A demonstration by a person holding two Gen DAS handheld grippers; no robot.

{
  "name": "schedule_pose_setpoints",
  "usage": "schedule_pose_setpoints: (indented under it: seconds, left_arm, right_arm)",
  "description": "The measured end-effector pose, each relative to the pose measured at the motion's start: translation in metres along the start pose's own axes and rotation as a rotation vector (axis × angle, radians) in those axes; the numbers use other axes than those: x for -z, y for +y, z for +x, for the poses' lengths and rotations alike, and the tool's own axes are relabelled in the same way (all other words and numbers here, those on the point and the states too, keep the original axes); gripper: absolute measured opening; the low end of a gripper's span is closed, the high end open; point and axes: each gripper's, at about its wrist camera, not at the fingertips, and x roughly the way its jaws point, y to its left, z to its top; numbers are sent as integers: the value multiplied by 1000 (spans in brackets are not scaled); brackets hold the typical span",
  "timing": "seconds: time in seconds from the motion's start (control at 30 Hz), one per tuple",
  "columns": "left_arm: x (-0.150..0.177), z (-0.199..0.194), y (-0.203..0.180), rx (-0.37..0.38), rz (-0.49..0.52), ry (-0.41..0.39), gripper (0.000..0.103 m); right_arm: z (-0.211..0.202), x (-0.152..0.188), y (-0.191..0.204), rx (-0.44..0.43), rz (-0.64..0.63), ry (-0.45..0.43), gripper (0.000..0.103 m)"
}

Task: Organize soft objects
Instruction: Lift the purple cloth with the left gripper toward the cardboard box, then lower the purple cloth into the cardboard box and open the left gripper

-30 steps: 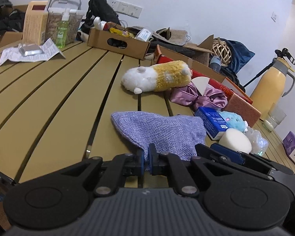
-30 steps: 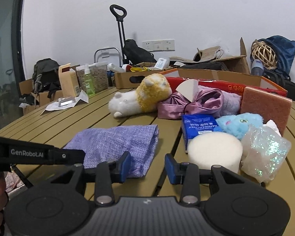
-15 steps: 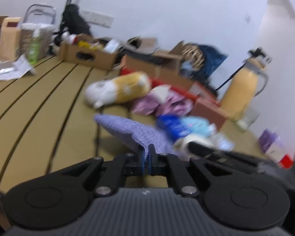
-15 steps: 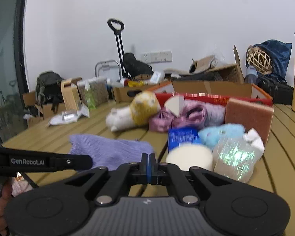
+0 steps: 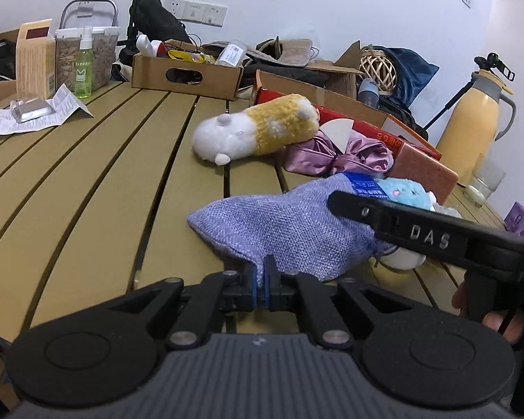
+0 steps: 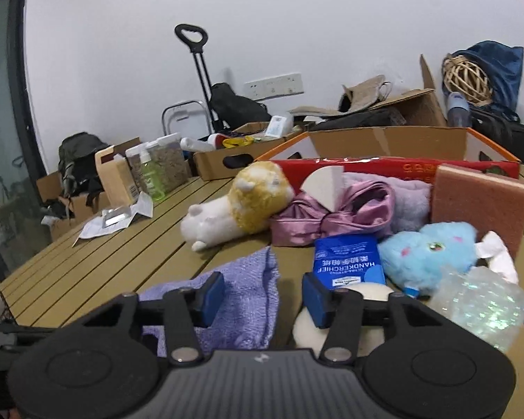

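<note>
My left gripper (image 5: 261, 277) is shut on the near edge of a purple woven bag (image 5: 290, 223), which is lifted off the slatted table (image 5: 87, 188). My right gripper (image 6: 262, 293) hovers over the same bag (image 6: 248, 289). Its jaws are opening, and the cloth lies below and between the blue pads (image 6: 211, 293) without being pressed. A white and yellow plush (image 6: 241, 202), a pink satin bow (image 6: 332, 213), a blue handkerchief pack (image 6: 347, 262), a light blue plush (image 6: 433, 255), a white round sponge (image 6: 339, 314) and a pink sponge block (image 6: 478, 206) lie beyond.
An open red and orange cardboard box (image 6: 384, 139) stands behind the pile. A shiny crinkled wrap (image 6: 482, 307) lies at the right. A brown cardboard tray (image 5: 185, 73), a green spray bottle (image 5: 82, 70), a paper leaflet (image 5: 35, 118), a yellow flask (image 5: 471, 132) and a glass (image 5: 485, 181) ring the table.
The bag's near edge has risen and bunched in my left gripper. My right gripper shut, then opened wider, and moved over the bag; its arm now crosses the left wrist view.
</note>
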Motion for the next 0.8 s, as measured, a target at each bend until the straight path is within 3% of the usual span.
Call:
schedule_pose_setpoints:
  seconds: [0.03, 0.13, 0.17, 0.3, 0.4, 0.47, 0.5, 0.6, 0.63, 0.67, 0.8]
  left_arm:
    - [0, 0, 1, 2, -4, -1, 4]
    - [2, 0, -1, -1, 3, -11, 4]
    - [2, 1, -2, -1, 3, -13, 4]
    - [2, 2, -4, 2, 20, -12, 4]
    - [-1, 7, -5, 6, 44, -14, 4]
    - [-3, 9, -6, 10, 47, -13, 4]
    - [-3, 10, -6, 12, 47, -14, 4]
    - [-5, 12, -5, 21, 38, -12, 4]
    - [-5, 12, -4, 27, 28, -12, 4]
    - [-5, 12, -2, 34, 16, -13, 4]
    - [-8, 8, -3, 54, 9, -37, 4]
  right_arm:
    - [1, 0, 1, -1, -9, 7, 43]
    - [-2, -1, 2, -20, -31, 6, 12]
    - [-2, -1, 3, -11, -45, 6, 7]
    - [-7, -5, 4, 1, -87, 23, 7]
    - [-7, -16, 1, 17, -86, 21, 24]
    - [1, -27, -6, -19, -65, 53, 43]
    - [6, -32, -10, -42, -48, 66, 44]
    - [22, -38, -22, -75, -5, 124, 43]
    - [25, -38, -26, -86, 16, 137, 35]
    - [27, -37, -29, -107, 38, 142, 18]
    - [24, -31, -29, -112, 68, 125, 5]
